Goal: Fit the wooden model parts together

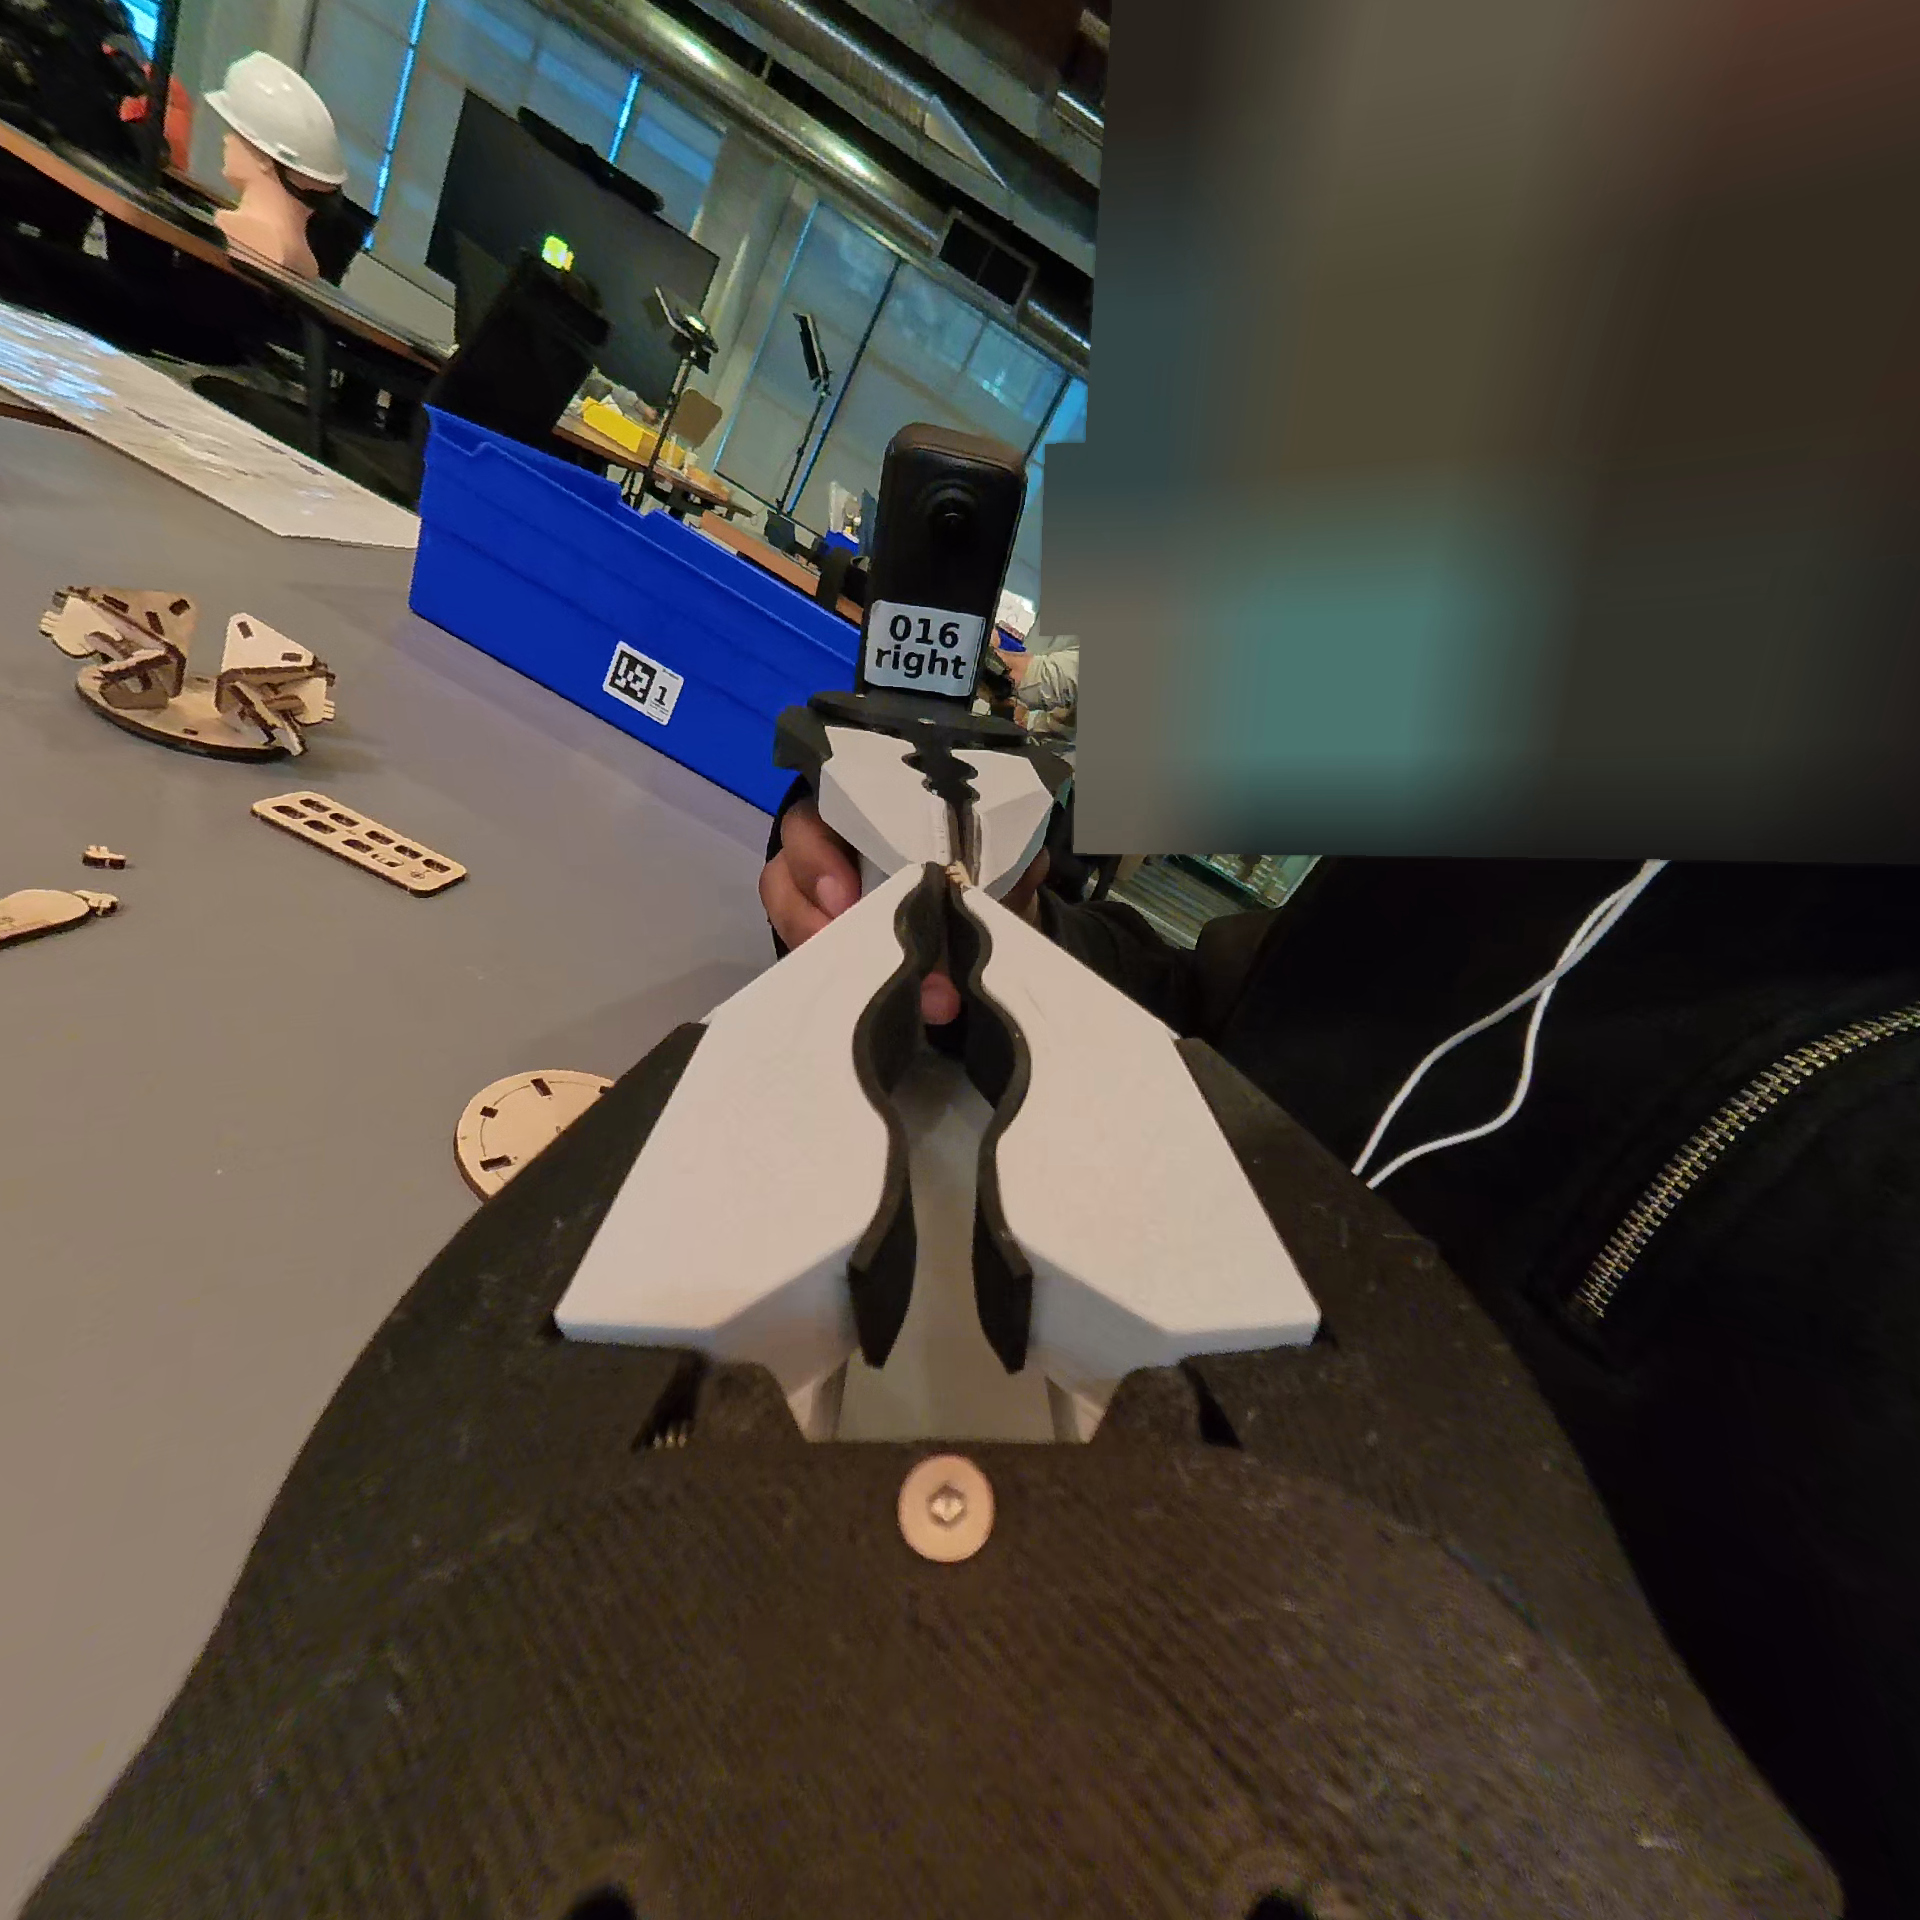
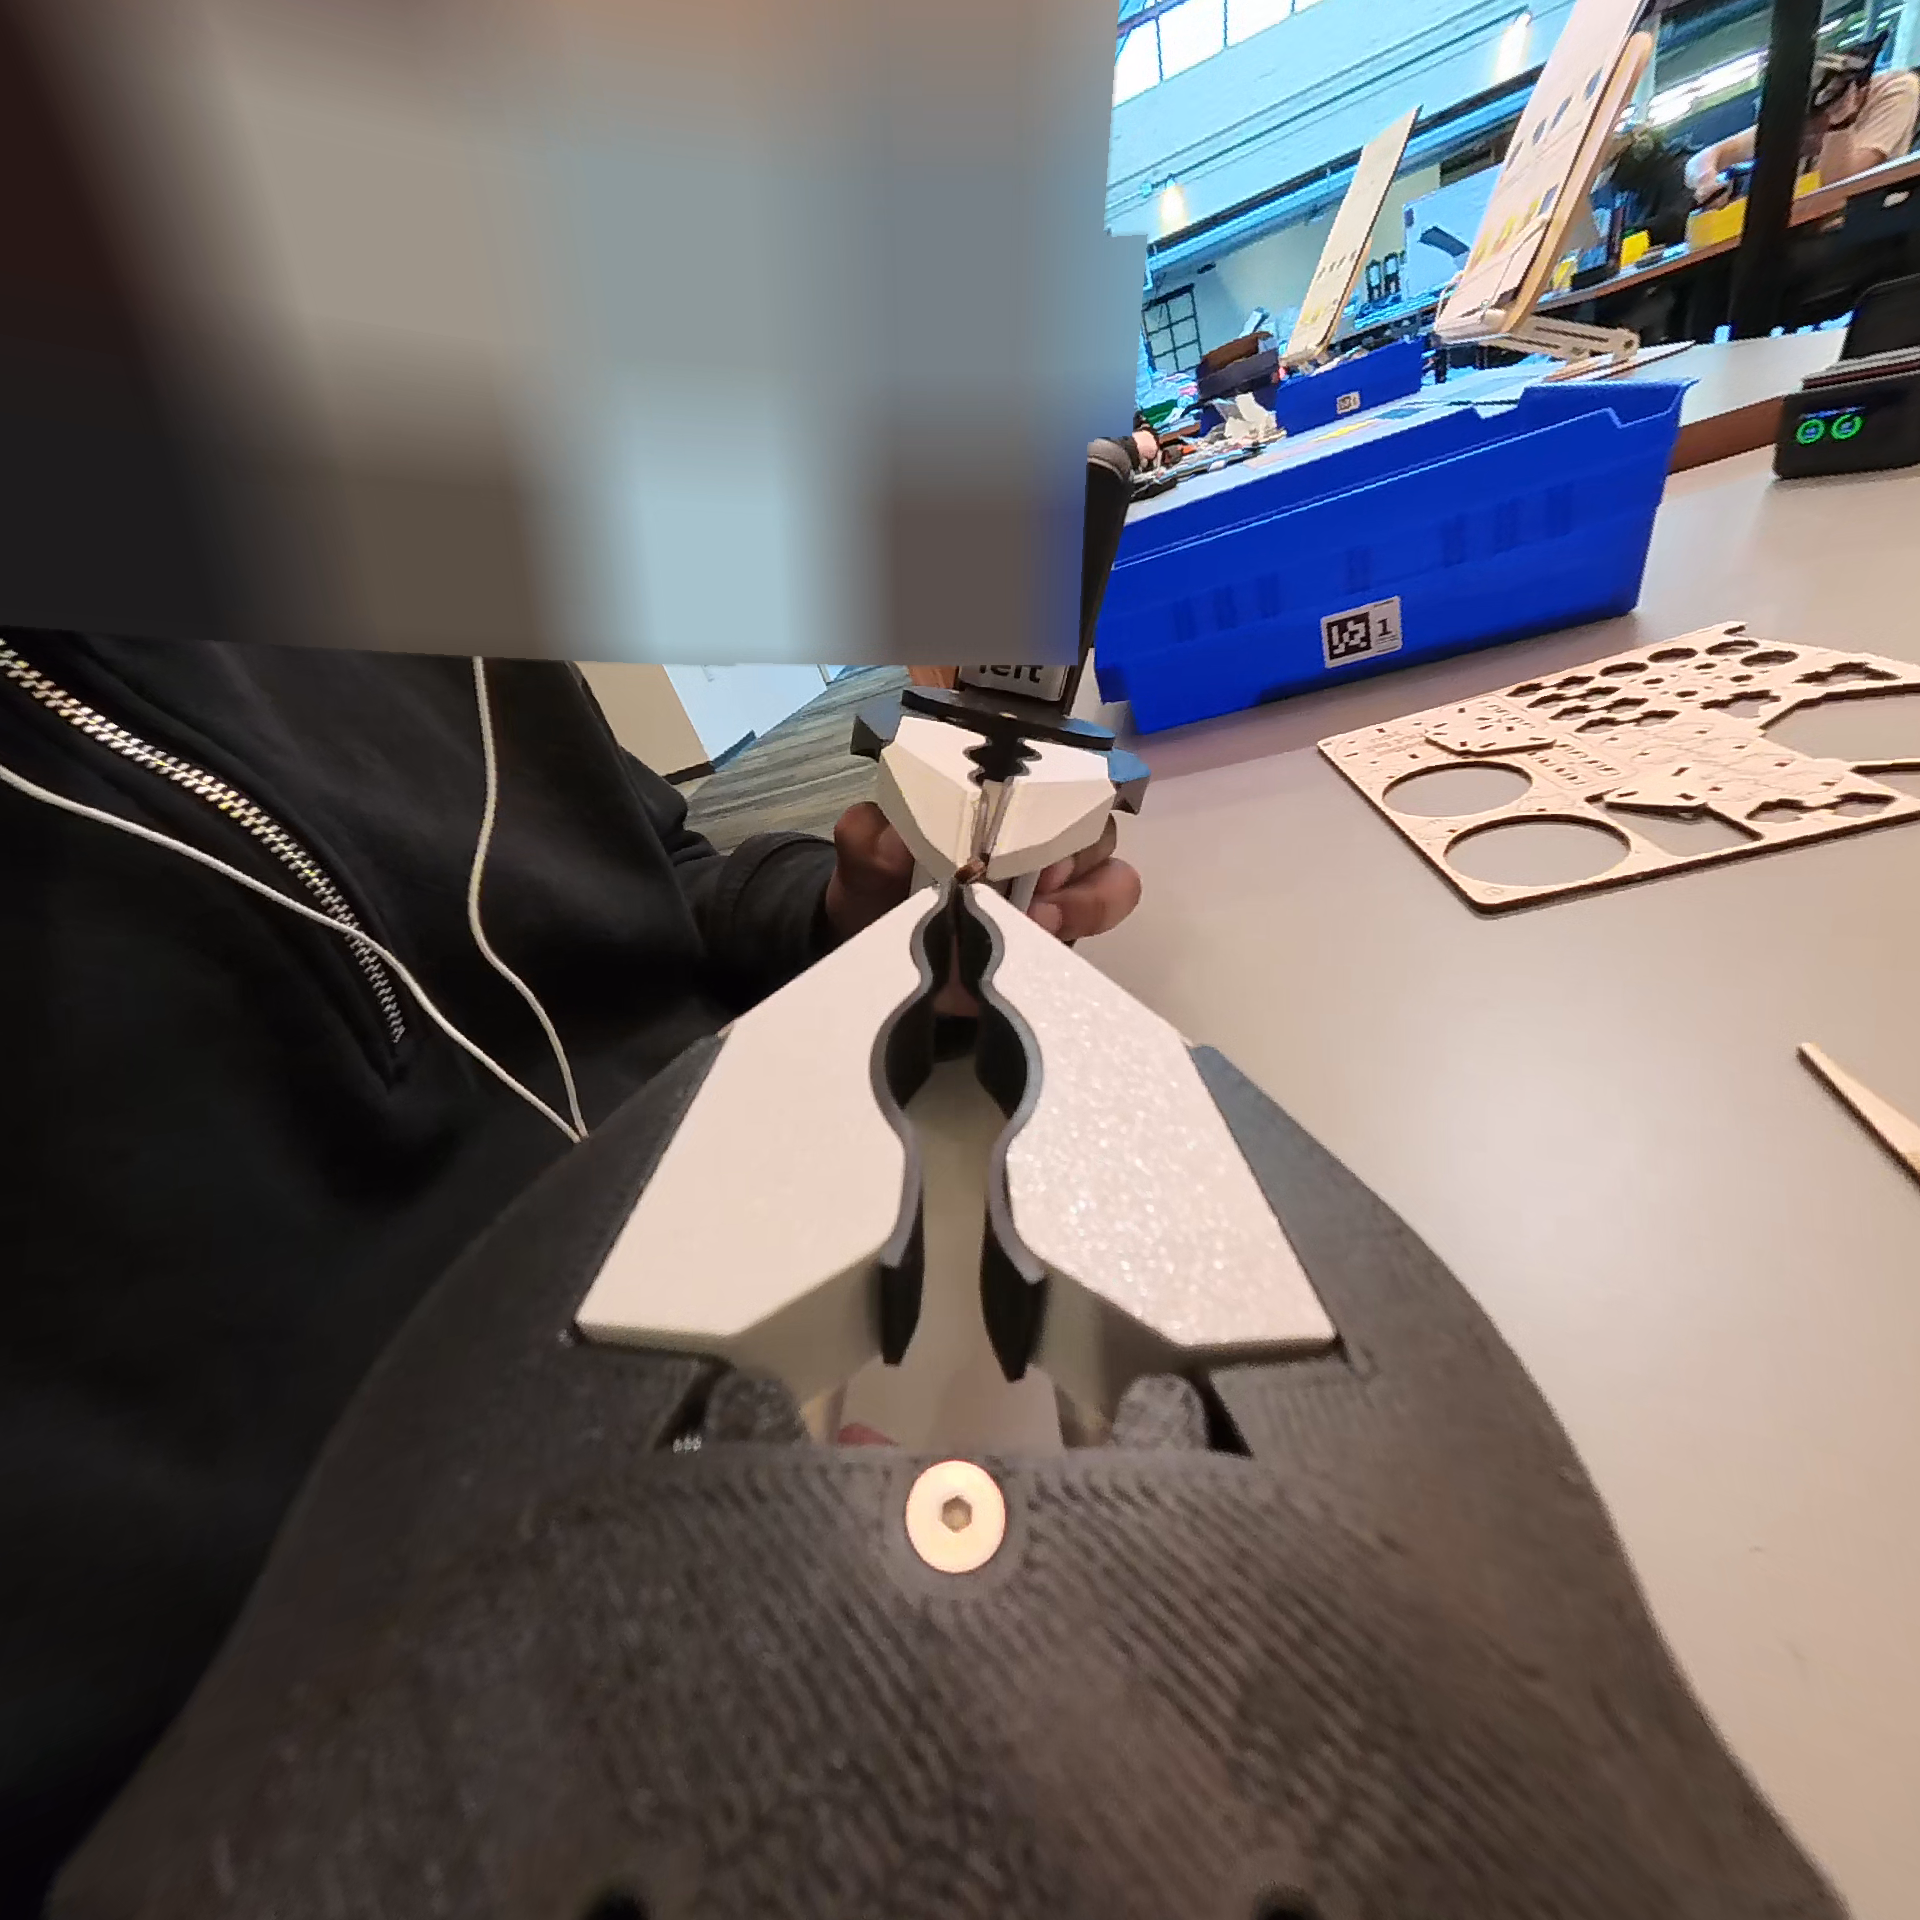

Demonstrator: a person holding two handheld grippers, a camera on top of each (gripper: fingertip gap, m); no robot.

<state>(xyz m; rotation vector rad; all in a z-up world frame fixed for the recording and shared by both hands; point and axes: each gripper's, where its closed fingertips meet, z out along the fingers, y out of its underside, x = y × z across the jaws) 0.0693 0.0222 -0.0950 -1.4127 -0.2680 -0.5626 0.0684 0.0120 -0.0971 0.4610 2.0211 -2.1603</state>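
I've got both hand-held grippers tip to tip above the surface's near edge, left (image 2: 977, 868) and right (image 1: 954, 868) each clamped on one tiny wooden puzzle piece (image 1: 958, 876). It looks light, stiff, snappable; I'd pinch its flat faces.

A tiny tan wooden piece (image 1: 957, 879), brown on its cut edge, sits above mid-frame in both wrist views. It is pinched between the closed tips of the left gripper (image 1: 943, 871) and right gripper (image 2: 951, 885), which meet nose to nose; its shape is too small to tell.
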